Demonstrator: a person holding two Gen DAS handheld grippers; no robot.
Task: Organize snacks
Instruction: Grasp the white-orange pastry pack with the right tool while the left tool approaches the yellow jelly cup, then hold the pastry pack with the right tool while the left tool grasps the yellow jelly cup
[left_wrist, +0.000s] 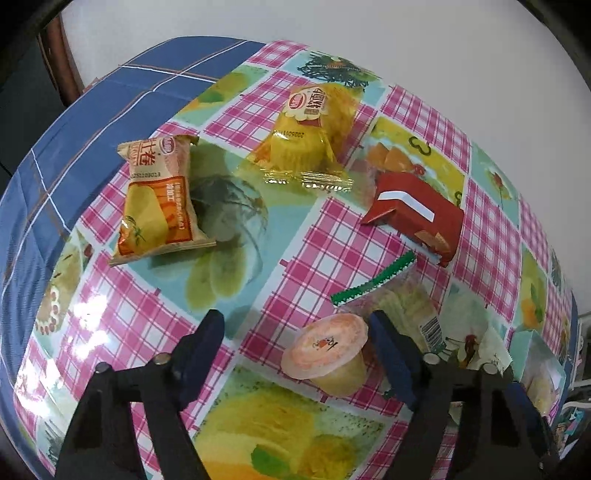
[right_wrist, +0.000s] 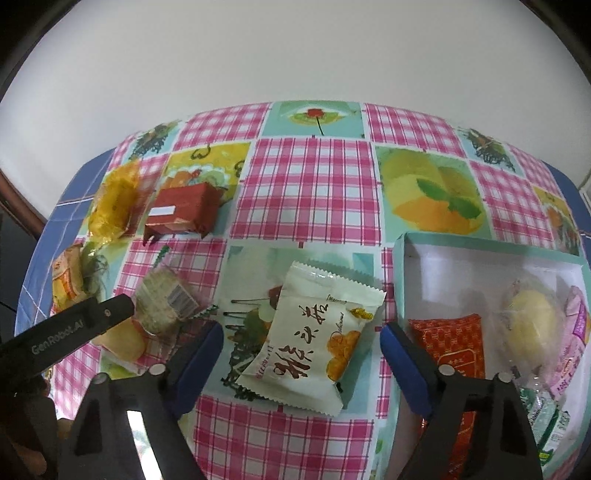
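The mint-green cardboard box (right_wrist: 400, 258) holds an orange-red packet (right_wrist: 448, 343) and a clear-wrapped yellow cake (right_wrist: 532, 317); both the left gripper (left_wrist: 295, 332) and the right gripper (right_wrist: 301, 338) stand apart, gripping nothing.

wall (right_wrist: 295, 55): plain white | table (right_wrist: 306, 184): pink-checked fruit-print cloth, glossy

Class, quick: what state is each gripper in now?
Left gripper: open, orange-lidded plastic jelly cup between the jaws, ungripped.
Right gripper: open over white foil snack packet.

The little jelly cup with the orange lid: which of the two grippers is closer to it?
Left. The left gripper straddles the jelly cup, which sits by its right-hand finger, pads not pressing. The right gripper is further off, open around the white snack packet.
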